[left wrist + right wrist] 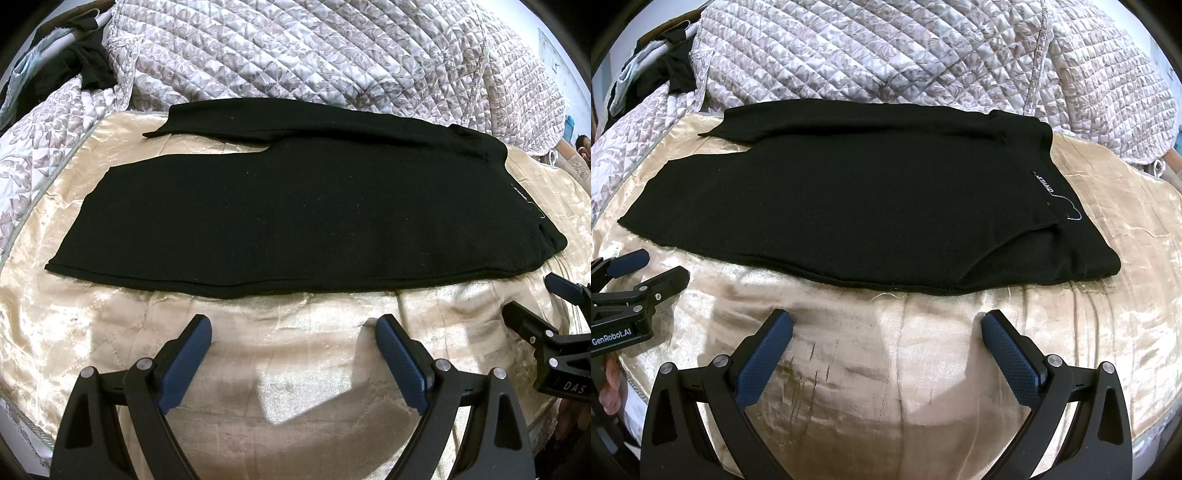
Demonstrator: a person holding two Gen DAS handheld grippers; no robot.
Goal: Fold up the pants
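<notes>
Black pants (295,206) lie flat; both hand-held grippers gape.

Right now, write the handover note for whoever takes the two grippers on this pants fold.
Left gripper: open, empty, hovering over the gold satin cover, short of the pants' near edge.
Right gripper: open, empty, same stand-off.
Black pants: flat on the cover, legs one over the other, waistband with white lettering to the right, leg hems to the left, far hem sticking out uneven.
Done: lengthwise fold, it seems.
Left: fold hems towards the waistband, probably; tidy.
</notes>
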